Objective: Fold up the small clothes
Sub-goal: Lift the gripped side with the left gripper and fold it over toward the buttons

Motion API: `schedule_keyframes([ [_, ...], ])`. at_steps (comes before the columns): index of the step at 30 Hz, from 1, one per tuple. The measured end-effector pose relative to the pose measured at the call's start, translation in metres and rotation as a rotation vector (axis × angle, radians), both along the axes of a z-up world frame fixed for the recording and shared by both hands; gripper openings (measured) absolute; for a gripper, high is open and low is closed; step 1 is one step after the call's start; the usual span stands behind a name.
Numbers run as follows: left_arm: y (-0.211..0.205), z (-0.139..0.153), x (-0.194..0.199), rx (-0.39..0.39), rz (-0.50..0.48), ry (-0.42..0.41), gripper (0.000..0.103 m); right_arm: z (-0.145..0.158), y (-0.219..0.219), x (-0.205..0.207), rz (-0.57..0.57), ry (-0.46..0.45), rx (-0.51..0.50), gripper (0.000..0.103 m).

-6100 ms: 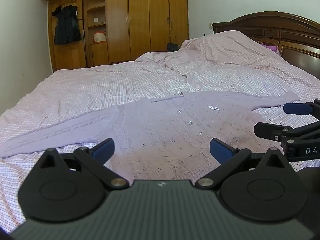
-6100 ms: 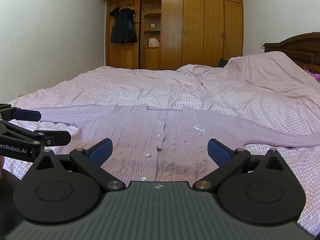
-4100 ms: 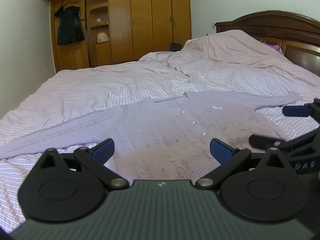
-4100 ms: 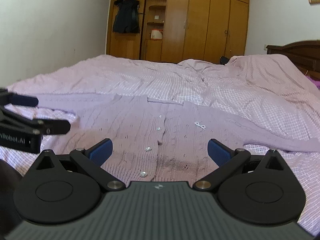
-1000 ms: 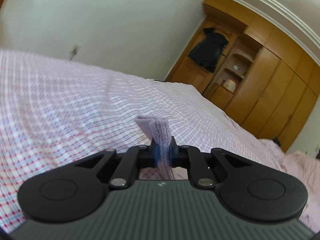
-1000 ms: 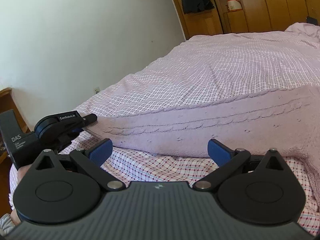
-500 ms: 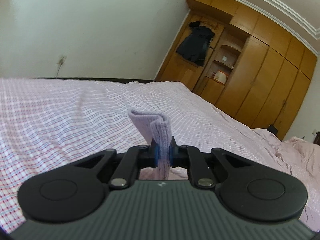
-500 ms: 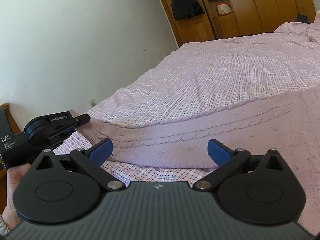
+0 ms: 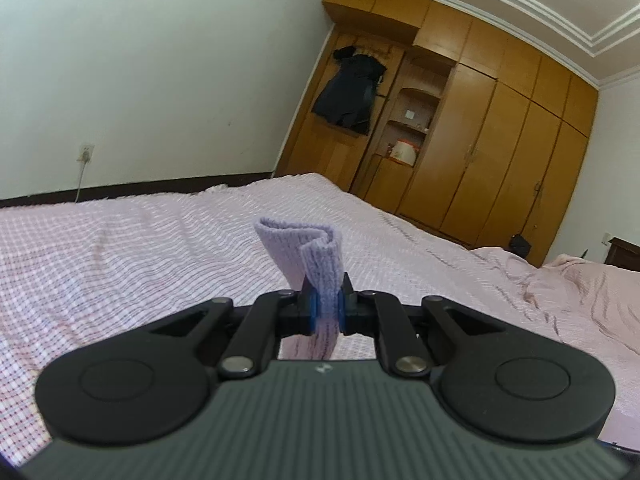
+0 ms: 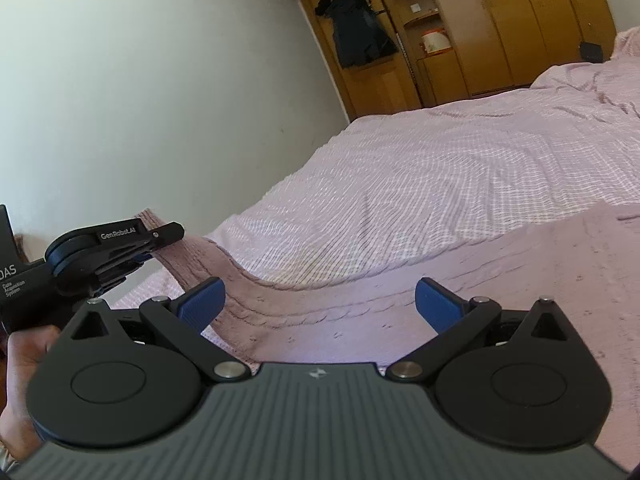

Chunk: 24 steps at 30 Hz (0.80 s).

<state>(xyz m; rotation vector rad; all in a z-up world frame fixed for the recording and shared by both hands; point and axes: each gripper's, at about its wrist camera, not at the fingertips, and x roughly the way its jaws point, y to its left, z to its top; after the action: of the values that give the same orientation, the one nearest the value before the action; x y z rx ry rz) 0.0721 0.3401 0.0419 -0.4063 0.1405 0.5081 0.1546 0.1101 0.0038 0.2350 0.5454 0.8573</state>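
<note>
A lilac knitted cardigan lies on the bed. My left gripper (image 9: 325,306) is shut on the cuff of its sleeve (image 9: 310,254), and the cuff sticks up above the jaws. In the right wrist view the left gripper (image 10: 148,246) holds that sleeve (image 10: 288,300) lifted off the bed at the left, and the sleeve runs right to the cardigan body (image 10: 568,264). My right gripper (image 10: 318,300) is open and empty, low over the sleeve.
The bed has a pink checked cover (image 9: 120,256), also in the right wrist view (image 10: 440,184). A wooden wardrobe (image 9: 500,160) with a dark hanging coat (image 9: 348,96) stands at the far wall. A white wall (image 10: 140,100) runs along the bed's left side.
My left gripper has lifted the sleeve cuff higher off the bed. My right gripper has moved closer over the sleeve and stays open.
</note>
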Motion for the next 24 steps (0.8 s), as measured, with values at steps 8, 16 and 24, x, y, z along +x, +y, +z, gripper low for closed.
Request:
schedule_keyframes([
  [8,-0.034,0.011,0.016,0.002,-0.059,0.001,0.011,0.018,-0.048,0.006,-0.045,-0.029,0.018,0.103],
  [16,-0.076,0.022,0.041,0.006,-0.14,-0.011,0.011,0.03,-0.097,0.018,-0.101,-0.032,0.031,0.103],
  [24,-0.122,0.023,0.074,0.051,-0.21,0.025,0.011,0.034,-0.146,0.036,-0.187,-0.046,0.056,0.103],
])
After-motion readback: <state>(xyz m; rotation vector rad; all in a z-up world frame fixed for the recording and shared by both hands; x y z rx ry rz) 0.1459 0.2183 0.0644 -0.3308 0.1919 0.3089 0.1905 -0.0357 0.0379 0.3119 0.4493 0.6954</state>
